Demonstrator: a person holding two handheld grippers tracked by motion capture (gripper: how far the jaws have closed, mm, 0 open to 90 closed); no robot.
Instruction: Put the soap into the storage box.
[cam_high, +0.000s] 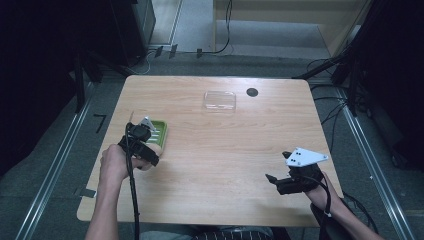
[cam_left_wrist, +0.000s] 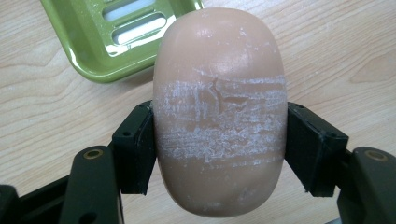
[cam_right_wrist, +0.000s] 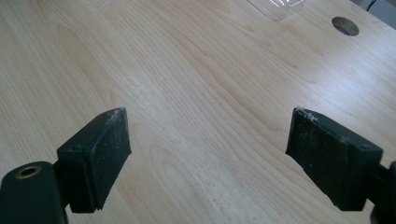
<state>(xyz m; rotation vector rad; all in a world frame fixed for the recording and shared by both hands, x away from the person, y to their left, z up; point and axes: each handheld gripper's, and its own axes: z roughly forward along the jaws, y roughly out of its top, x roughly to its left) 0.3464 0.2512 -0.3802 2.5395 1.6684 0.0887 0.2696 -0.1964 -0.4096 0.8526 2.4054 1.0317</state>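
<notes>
a pale wooden table (cam_high: 220, 150) stands on grey floor in a dim room, with cables trailing behind it and a round hole (cam_high: 252, 92) near its far edge. a clear plastic lid (cam_high: 219, 100) lies just beside that hole. the left gripper (cam_left_wrist: 219, 135) pinches a tan bar of soap (cam_left_wrist: 219, 112) across its scuffed middle, held near a green slotted soap dish (cam_left_wrist: 112, 37) at the table's left. the right gripper (cam_right_wrist: 208, 154) hangs over bare wood, jaws spread wide, touching nothing. the dish is cut off at the left gripper view's top edge.
</notes>
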